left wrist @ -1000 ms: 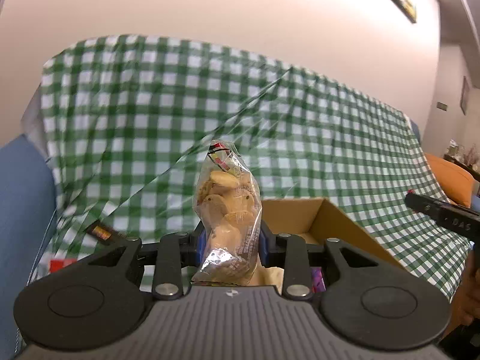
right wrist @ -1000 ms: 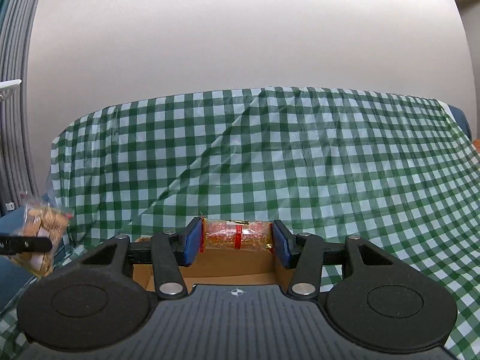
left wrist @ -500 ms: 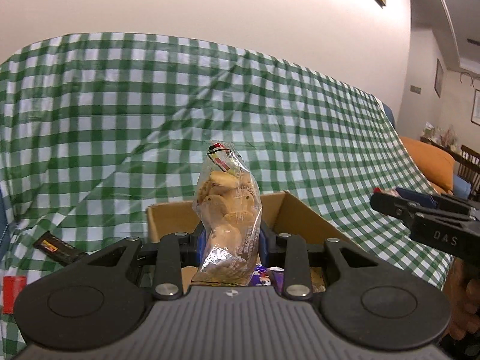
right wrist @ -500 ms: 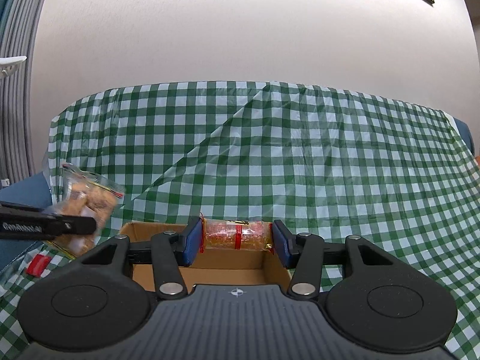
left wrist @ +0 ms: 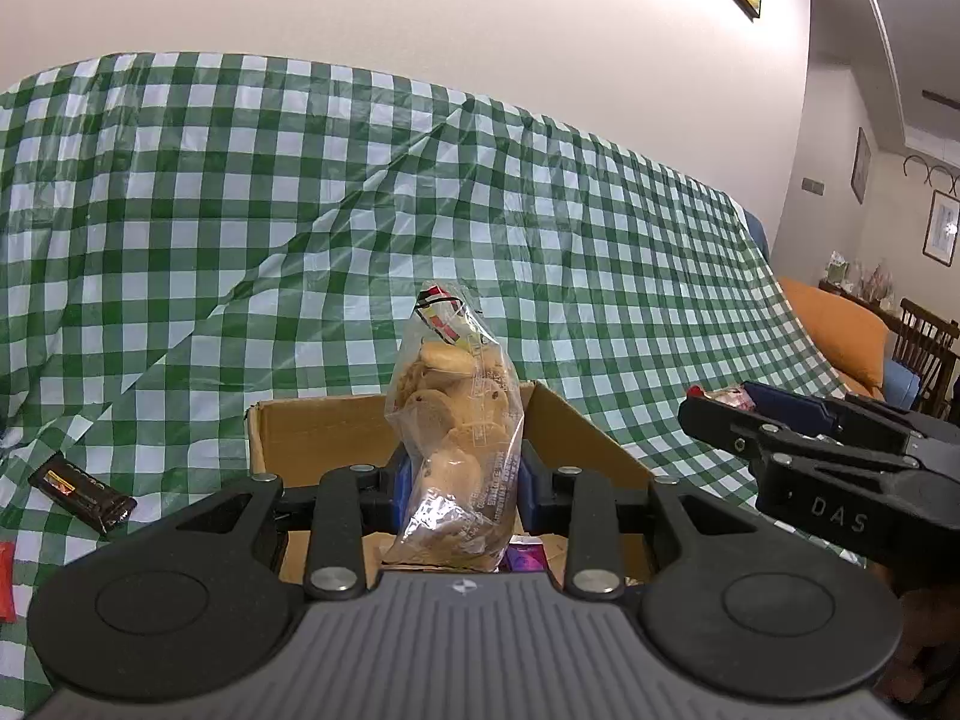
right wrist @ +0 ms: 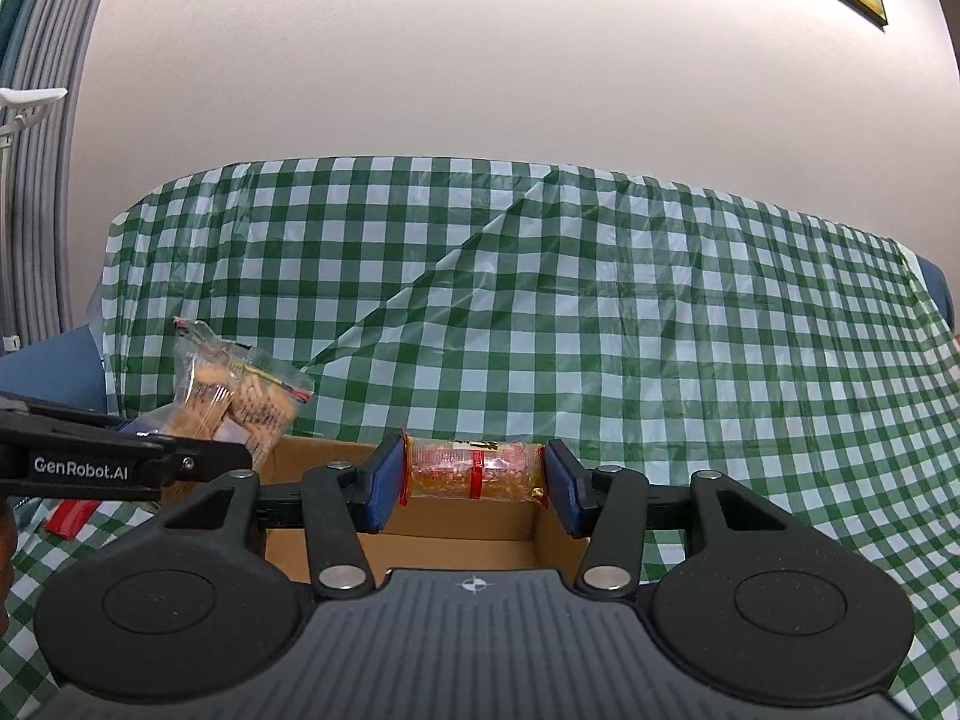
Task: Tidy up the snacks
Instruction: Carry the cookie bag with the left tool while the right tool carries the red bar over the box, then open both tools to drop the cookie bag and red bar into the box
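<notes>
My left gripper (left wrist: pixel 461 483) is shut on a clear bag of cookies (left wrist: pixel 455 438), held upright over the open cardboard box (left wrist: pixel 324 429). A purple packet (left wrist: pixel 523 558) shows inside the box. In the right wrist view my right gripper (right wrist: pixel 474 477) is shut on a clear packet of orange snacks with a red band (right wrist: pixel 474 474), held sideways just above the same box (right wrist: pixel 456 540). The left gripper with its cookie bag (right wrist: pixel 240 390) reaches in from the left there. The right gripper (left wrist: pixel 780 420) enters the left wrist view from the right.
A green and white checked cloth (left wrist: pixel 360 210) covers the sofa the box sits on. A dark snack bar (left wrist: pixel 81 489) and a red packet (left wrist: pixel 5 579) lie left of the box. An orange cushion (left wrist: pixel 840 330) and a wooden chair (left wrist: pixel 924 342) are at far right.
My left gripper has swung right with the cookie bag, coming over the box and closer to the right gripper. The right gripper has stayed over the box with its packet.
</notes>
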`<control>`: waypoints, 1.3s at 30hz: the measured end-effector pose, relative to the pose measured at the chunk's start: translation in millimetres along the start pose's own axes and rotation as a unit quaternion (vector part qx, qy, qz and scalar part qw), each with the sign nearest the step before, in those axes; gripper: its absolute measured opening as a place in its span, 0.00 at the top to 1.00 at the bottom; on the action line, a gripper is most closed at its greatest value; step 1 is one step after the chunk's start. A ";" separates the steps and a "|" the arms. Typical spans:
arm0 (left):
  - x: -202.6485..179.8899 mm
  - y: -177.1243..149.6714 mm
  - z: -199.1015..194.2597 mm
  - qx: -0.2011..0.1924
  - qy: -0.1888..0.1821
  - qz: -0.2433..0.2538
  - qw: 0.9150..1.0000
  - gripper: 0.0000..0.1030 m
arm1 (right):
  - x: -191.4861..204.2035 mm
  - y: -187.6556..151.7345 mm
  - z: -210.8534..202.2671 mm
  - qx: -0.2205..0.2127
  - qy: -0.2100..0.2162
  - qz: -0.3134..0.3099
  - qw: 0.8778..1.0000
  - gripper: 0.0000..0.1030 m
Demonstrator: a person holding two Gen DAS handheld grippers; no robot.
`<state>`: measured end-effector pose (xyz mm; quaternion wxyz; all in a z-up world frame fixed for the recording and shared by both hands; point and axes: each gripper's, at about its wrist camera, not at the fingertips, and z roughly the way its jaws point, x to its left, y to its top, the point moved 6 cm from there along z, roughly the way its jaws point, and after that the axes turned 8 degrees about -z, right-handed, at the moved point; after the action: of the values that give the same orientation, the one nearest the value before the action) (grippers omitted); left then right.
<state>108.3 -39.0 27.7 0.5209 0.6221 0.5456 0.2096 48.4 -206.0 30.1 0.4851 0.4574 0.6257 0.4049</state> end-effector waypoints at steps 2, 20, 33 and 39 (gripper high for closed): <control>0.0 0.3 -0.2 -0.001 -0.001 -0.003 1.000 0.65 | -0.9 -0.1 -0.3 -0.001 0.000 -0.003 1.000 0.50; -1.9 5.2 0.4 -0.007 -0.007 -0.028 1.000 0.65 | -0.1 1.6 1.7 -0.013 0.007 -0.037 0.999 0.50; 9.5 -3.7 10.7 0.031 0.011 -0.027 0.999 0.42 | 2.2 -3.1 18.8 0.022 -0.040 -0.040 0.998 0.18; 30.0 -1.8 -9.3 -0.008 0.015 -0.044 0.999 0.43 | 15.1 -0.3 21.5 0.030 -0.032 -0.030 0.999 0.18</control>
<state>109.2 -8.4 20.3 0.5261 0.5903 0.5785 0.2000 67.7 -190.1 21.9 0.5027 0.4655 0.6352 0.3564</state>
